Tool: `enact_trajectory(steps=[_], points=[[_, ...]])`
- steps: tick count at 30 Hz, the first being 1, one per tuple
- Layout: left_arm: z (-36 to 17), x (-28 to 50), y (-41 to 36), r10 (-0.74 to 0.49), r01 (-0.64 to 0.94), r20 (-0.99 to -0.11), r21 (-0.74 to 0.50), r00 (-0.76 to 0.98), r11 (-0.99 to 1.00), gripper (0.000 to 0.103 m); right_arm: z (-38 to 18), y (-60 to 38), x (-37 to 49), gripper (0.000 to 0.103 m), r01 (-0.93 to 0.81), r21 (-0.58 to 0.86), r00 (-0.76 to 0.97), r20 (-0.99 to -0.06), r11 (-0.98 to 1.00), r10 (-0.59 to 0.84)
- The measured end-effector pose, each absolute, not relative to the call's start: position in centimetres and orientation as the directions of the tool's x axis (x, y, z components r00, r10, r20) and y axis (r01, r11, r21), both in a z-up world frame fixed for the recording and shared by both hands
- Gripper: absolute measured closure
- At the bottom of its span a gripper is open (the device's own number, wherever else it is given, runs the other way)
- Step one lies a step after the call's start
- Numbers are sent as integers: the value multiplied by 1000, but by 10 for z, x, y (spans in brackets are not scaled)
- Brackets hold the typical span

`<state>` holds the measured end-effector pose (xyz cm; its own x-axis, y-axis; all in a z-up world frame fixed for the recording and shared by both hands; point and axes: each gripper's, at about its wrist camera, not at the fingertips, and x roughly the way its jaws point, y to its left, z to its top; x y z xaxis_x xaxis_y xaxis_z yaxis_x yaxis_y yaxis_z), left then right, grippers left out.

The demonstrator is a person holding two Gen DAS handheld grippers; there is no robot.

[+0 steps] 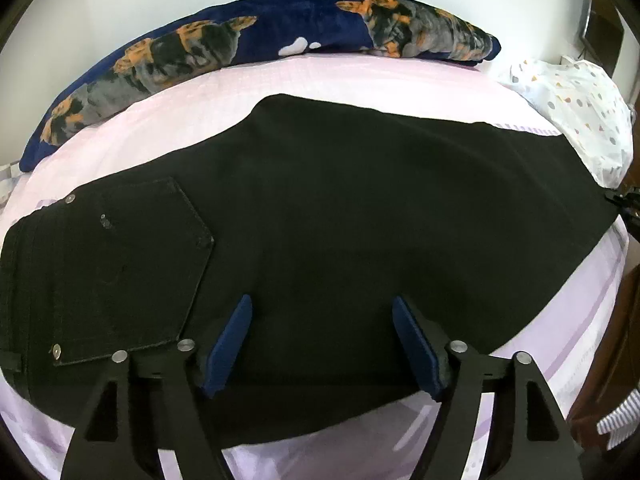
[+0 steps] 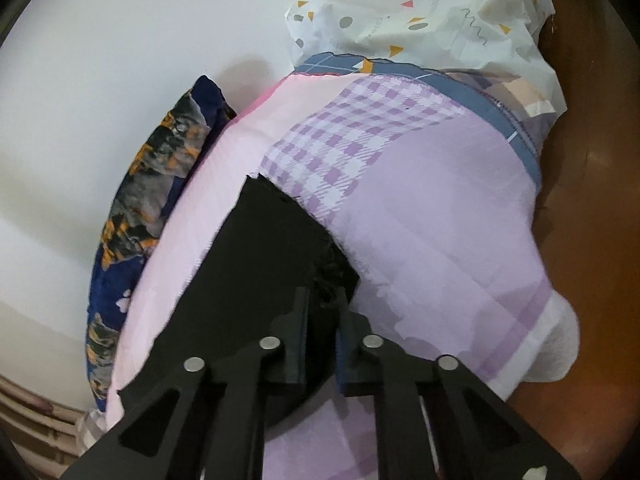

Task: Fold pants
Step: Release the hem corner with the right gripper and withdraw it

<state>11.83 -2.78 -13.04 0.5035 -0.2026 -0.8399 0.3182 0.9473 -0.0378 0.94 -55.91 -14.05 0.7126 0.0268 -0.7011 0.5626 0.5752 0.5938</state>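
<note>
No readable text, label, brand, number or sign anywhere in either view.

The pants [image 1: 360, 208] are plain black. The bed sheet [image 2: 420, 208] is pale pink and lilac, with a patch of purple-and-white check and darker lilac stripes. The blanket [image 1: 224, 40] is navy with orange-and-grey dog prints. The white pillow [image 1: 580, 108] carries grey dots and orange triangles. The fingers' pads [image 1: 230, 344] are dark blue.
</note>
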Motion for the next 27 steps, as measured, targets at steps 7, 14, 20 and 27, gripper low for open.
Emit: enact_trajectory(steps=[7,14,20,27], points=[[-127,120,-25,-220,306,-842,-69,493,949,26,-114,-533,25,95,485,662,760,-642,572,99],[-105,118,1,-269,231,-810,-169,521,958,26,-81,-454,71,95,311,701,765,-585,642,269],[-88,112,28,-296,177,-779,-237,552,955,26,-72,-362,116,95,143,723,693,-560,676,453],[-82,105,53,-317,132,-763,-296,564,946,26,-84,-250,136,95,-27,726,526,-574,687,627]])
